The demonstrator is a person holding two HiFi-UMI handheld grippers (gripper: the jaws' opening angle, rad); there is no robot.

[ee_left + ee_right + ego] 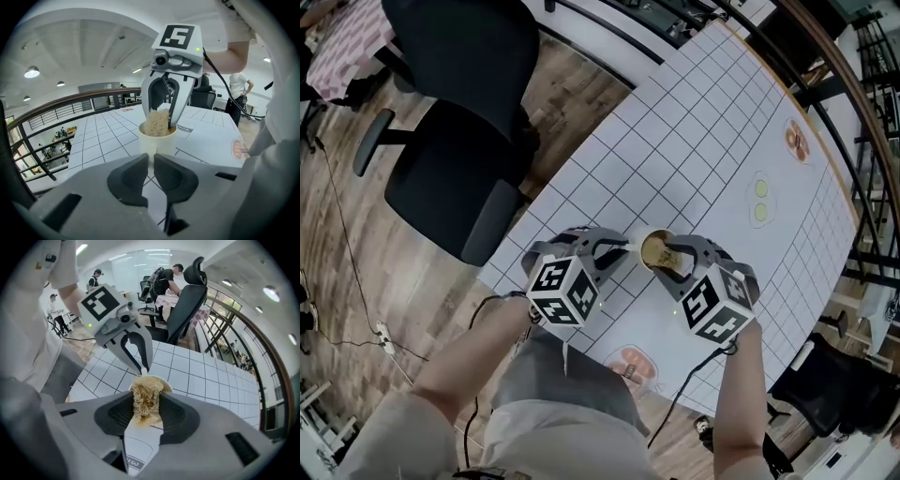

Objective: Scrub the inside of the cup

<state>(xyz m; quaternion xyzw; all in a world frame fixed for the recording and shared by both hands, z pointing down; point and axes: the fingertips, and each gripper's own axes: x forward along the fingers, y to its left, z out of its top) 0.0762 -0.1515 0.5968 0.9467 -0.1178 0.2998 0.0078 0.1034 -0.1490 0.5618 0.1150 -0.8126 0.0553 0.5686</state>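
Here, two hand-held tongs work on one small white cup on a gridded table.

The right gripper (146, 404) is pinching a tan fibrous scrubber (146, 390) and points steeply down over the cup (157, 140), with the wad pushed into the cup's mouth. The left gripper (151, 161) reaches in from the cup's opposite side, its jaws nearly together and nipped on the cup's rim. The cup stands upright on the table (703, 141), between the two tools. Likely risk: the left hold takes only a thin edge, so a hard push or twist of the scrubber could tip the cup or pull it free.
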